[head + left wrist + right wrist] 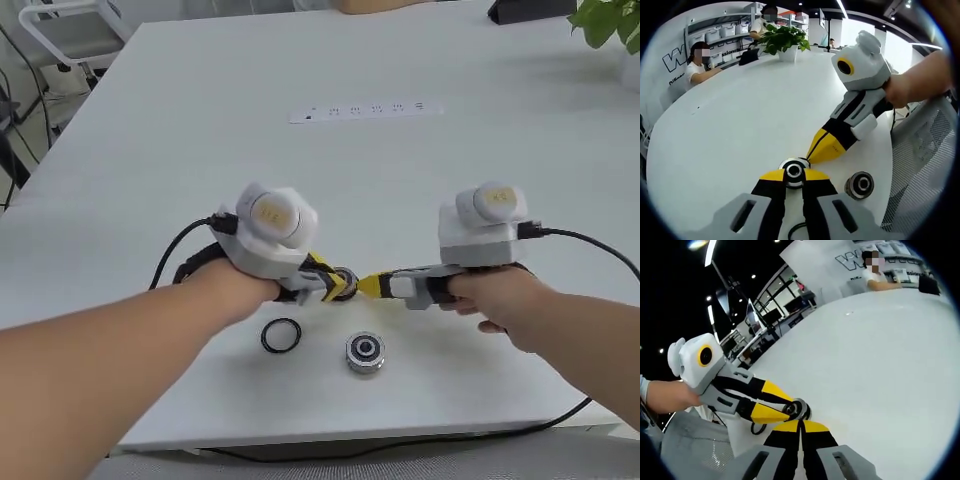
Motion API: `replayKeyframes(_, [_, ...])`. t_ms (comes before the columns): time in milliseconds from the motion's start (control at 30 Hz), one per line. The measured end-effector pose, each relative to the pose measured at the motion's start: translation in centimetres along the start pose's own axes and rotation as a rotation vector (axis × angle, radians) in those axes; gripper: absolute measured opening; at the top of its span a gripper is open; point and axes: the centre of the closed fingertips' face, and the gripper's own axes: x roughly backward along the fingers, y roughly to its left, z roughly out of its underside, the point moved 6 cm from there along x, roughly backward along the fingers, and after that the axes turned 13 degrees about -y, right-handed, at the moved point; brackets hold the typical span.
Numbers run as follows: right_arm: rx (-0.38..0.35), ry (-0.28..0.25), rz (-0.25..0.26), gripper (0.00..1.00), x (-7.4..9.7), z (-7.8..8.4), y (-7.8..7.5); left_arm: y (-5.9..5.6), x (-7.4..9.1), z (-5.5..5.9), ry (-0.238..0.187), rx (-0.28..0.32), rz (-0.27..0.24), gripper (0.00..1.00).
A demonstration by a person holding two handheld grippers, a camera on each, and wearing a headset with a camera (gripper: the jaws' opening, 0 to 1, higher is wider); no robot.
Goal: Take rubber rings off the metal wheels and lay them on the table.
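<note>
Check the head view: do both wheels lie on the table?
No: one wheel lies on the table, while the other wheel sits in the left gripper.

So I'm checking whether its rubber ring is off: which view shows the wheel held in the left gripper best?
Left gripper view: the metal wheel faces the camera between the left gripper's fingers. The head view shows it small and half hidden; the right gripper view shows it partly covered.

Two metal wheels (365, 352) (343, 281), one loose rubber ring (281, 335), perhaps another fitted.
</note>
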Motion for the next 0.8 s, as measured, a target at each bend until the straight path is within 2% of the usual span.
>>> replayKeyframes(267, [-0.025, -0.024, 0.025, 0.0, 0.1, -0.2, -0.1, -0.4, 0.0, 0.1, -0.004, 0.008, -0.005, 0.06])
replayKeyframes(567, [-0.011, -0.037, 0.014, 0.0, 0.1, -0.3, 0.3, -0.4, 0.0, 0.1, -0.006, 0.006, -0.013, 0.06])
replayKeyframes(800, [-0.017, -0.056, -0.045, 0.0, -0.7, -0.8, 1.9, -0.4, 0.0, 0.1, -0.006, 0.004, -0.02, 0.06])
